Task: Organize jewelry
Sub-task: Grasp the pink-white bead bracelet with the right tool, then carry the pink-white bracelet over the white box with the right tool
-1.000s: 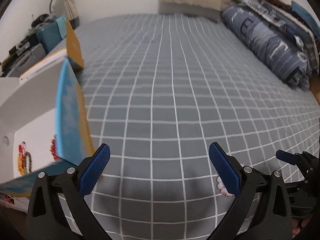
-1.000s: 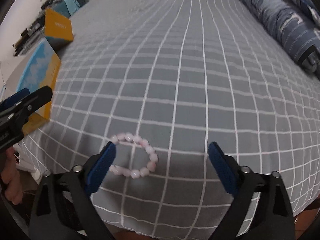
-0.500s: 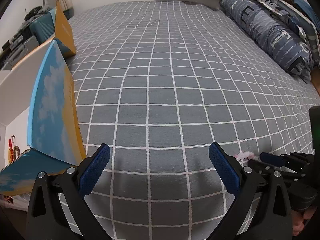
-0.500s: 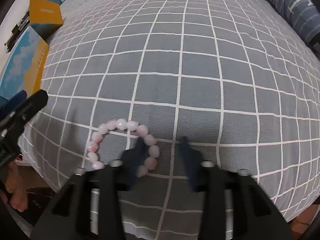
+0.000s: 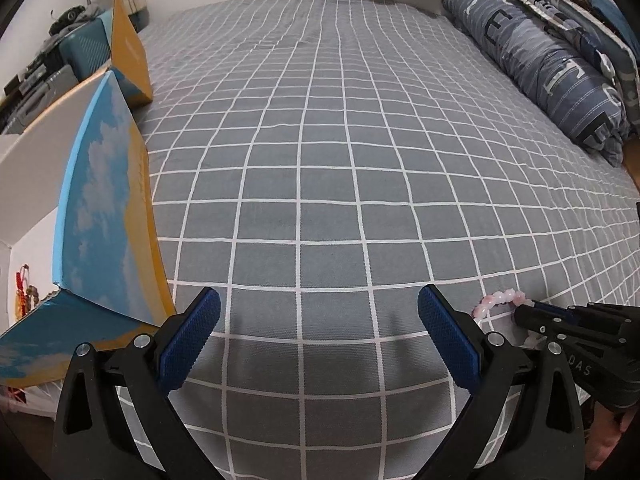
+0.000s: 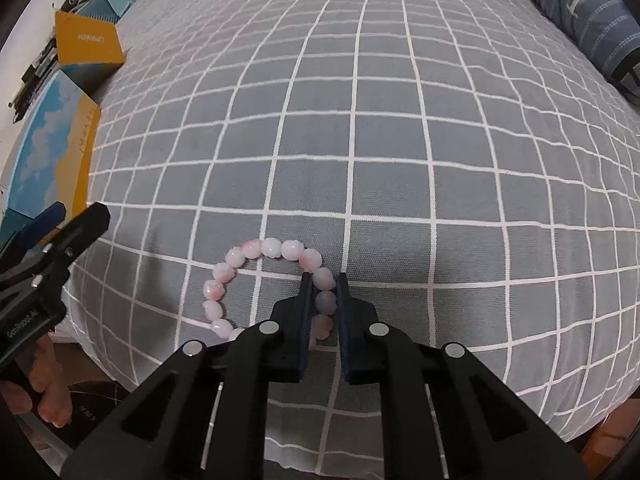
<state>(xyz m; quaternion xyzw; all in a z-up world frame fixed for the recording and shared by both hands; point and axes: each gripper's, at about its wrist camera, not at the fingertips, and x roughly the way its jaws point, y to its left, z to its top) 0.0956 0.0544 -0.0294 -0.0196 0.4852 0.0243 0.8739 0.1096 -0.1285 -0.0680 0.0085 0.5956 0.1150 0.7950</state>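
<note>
Right gripper (image 6: pixel 323 280) clamped on the pink bead bracelet (image 6: pixel 256 280); pads pinch the beads on its right side. Bracelet lies flat on the grey checked bedspread (image 6: pixel 392 152), close to the bed's near edge. Left gripper (image 5: pixel 318 320) wide open, nothing between its fingers, hovering over bare bedspread just left of the bracelet. Beyond it to the left, an open box with a blue-sky-and-yellow lid (image 5: pixel 100 208) stands at the bed edge. Far right: striped navy pillow (image 5: pixel 540 64).
</note>
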